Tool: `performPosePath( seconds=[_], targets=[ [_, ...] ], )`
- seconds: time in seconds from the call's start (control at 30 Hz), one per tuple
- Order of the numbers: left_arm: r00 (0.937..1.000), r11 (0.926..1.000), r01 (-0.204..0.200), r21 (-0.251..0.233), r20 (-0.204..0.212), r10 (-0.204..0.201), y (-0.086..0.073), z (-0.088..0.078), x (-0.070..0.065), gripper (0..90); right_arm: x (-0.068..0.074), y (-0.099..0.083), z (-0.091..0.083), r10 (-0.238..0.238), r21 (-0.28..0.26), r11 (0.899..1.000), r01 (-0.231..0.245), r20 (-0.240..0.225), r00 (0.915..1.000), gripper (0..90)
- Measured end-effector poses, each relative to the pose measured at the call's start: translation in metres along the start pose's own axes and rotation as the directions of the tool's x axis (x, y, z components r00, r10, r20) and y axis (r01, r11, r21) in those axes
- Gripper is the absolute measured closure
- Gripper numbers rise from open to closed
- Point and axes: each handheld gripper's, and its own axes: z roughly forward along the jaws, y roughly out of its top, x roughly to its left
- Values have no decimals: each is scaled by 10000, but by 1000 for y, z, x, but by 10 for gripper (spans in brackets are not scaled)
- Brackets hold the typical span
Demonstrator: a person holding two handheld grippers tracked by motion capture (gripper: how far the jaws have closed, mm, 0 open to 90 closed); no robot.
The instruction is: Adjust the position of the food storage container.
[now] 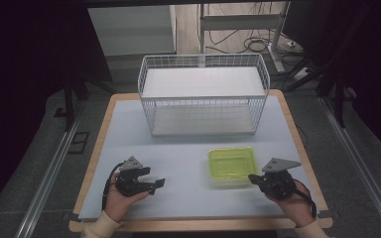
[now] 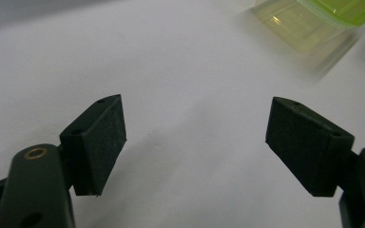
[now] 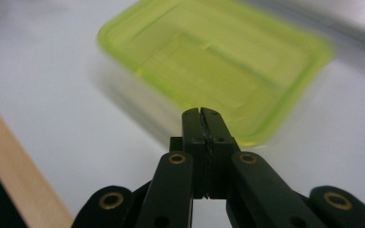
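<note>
A clear box with a yellow-green lid [image 1: 231, 166] sits on the table's right half, in front of the wire basket. It shows blurred in the left gripper view [image 2: 321, 21] and close ahead in the right gripper view [image 3: 216, 59]. My left gripper [image 1: 159, 184] rests at the front left, pointing right toward the box, jaws wide open and empty [image 2: 195, 142]. My right gripper [image 1: 252, 178] lies at the box's front right corner, jaws pressed together with nothing between them [image 3: 203, 114].
A white wire basket [image 1: 203, 94] with a white shelf stands at the back middle of the pale blue table [image 1: 188, 148]. The table's wooden edge [image 3: 14, 175] runs close to my right gripper. Cables lie on the floor behind.
</note>
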Motion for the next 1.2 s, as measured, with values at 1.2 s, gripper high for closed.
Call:
performPosePath(
  seconds=[1.2],
  targets=[
    [9999,9999,-127,14,31,126,0,0,-1,205,-49,21,40,753,1128,9887,-983,1926,9784,896]
  ],
)
